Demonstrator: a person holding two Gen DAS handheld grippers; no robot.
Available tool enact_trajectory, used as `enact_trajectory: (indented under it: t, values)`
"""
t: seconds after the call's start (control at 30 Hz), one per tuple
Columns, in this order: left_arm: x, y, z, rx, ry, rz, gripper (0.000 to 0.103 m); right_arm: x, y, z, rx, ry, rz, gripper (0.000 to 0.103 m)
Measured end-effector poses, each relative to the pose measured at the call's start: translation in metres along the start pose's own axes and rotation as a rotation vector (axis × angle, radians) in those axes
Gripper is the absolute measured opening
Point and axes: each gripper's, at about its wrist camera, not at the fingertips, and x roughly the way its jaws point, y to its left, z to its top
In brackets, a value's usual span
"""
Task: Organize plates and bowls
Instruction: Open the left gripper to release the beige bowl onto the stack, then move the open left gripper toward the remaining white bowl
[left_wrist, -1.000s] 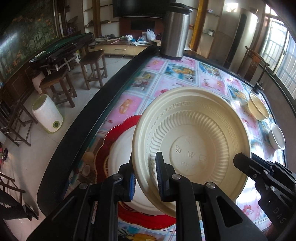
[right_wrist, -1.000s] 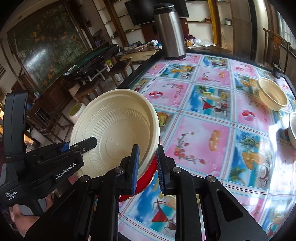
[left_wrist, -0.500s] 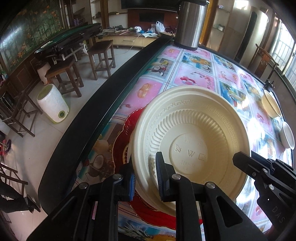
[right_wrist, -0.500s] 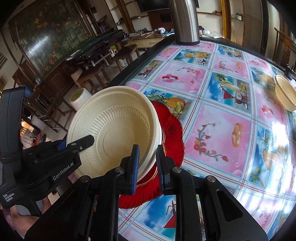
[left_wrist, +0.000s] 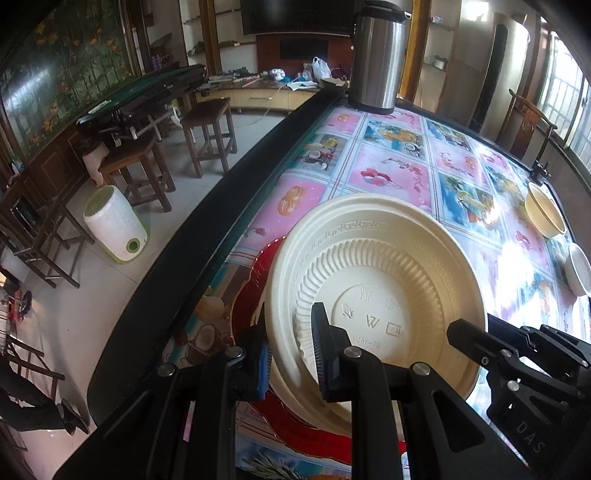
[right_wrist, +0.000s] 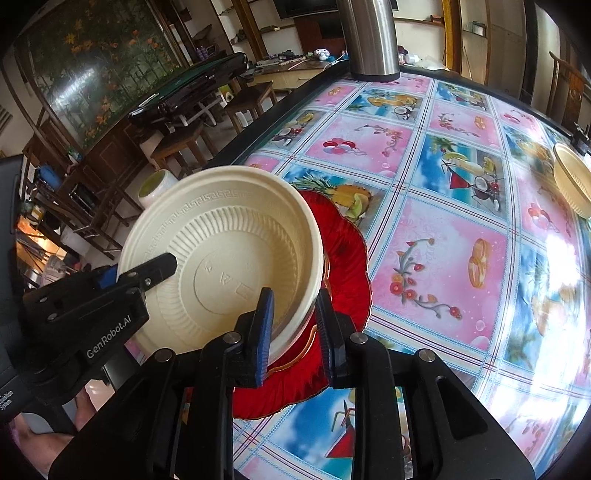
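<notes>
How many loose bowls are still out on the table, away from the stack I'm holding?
2: a cream bowl near the table's far right edge and a white bowl just nearer, cut off by the frame. Others may lie outside the views.

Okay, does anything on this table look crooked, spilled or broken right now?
Nothing spilled or broken. The one thing askew is the cream plate: it is tilted, gripped at its rim by both the left gripper and right gripper, above the red plate instead of lying flat on it.
</notes>
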Motion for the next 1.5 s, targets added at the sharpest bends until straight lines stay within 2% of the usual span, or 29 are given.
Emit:
enact_trajectory:
  t: [0.1, 0.17, 0.23, 0.33, 0.5, 0.6, 0.7, 0.73, 0.77, 0.83, 1.03, 1.5]
  values:
    - [-0.001, 0.002, 0.0, -0.001, -0.008, 0.008, 0.019, 0.0, 0.001, -0.001, -0.002, -0.004, -0.004, 0.023]
    - [-0.001, 0.001, 0.0, 0.005, -0.011, 0.015, 0.03, 0.0, 0.001, -0.001, 0.0, -0.004, -0.01, 0.023]
    - [-0.003, 0.001, 0.001, 0.003, -0.022, 0.017, 0.048, -0.002, 0.001, -0.001, 0.0, -0.012, -0.02, 0.023]
    - [-0.013, 0.003, 0.003, -0.006, -0.073, 0.042, 0.051, -0.006, -0.001, 0.0, 0.005, -0.02, -0.016, 0.023]
    - [-0.021, -0.004, 0.005, 0.003, -0.097, 0.014, 0.053, -0.017, -0.009, -0.002, 0.026, -0.048, -0.009, 0.023]
    - [-0.024, -0.013, 0.005, 0.012, -0.105, -0.014, 0.065, -0.025, -0.018, -0.005, 0.049, -0.066, -0.008, 0.023]
    - [-0.025, -0.028, 0.002, 0.033, -0.108, -0.038, 0.066, -0.033, -0.031, -0.011, 0.075, -0.081, -0.012, 0.024]
    - [-0.026, -0.034, 0.002, 0.044, -0.105, -0.047, 0.066, -0.035, -0.036, -0.013, 0.082, -0.081, -0.016, 0.028]
    - [-0.025, -0.042, 0.002, 0.053, -0.103, -0.064, 0.067, -0.037, -0.04, -0.015, 0.087, -0.083, -0.021, 0.037]
    - [-0.026, -0.053, 0.002, 0.057, -0.105, -0.084, 0.073, -0.046, -0.052, -0.021, 0.106, -0.103, -0.04, 0.047]
    - [-0.025, -0.095, 0.001, 0.112, -0.095, -0.13, 0.074, -0.072, -0.093, -0.035, 0.163, -0.134, -0.137, 0.046]
    - [-0.019, -0.204, 0.001, 0.248, -0.06, -0.212, 0.074, -0.113, -0.206, -0.066, 0.371, -0.153, -0.247, 0.048]
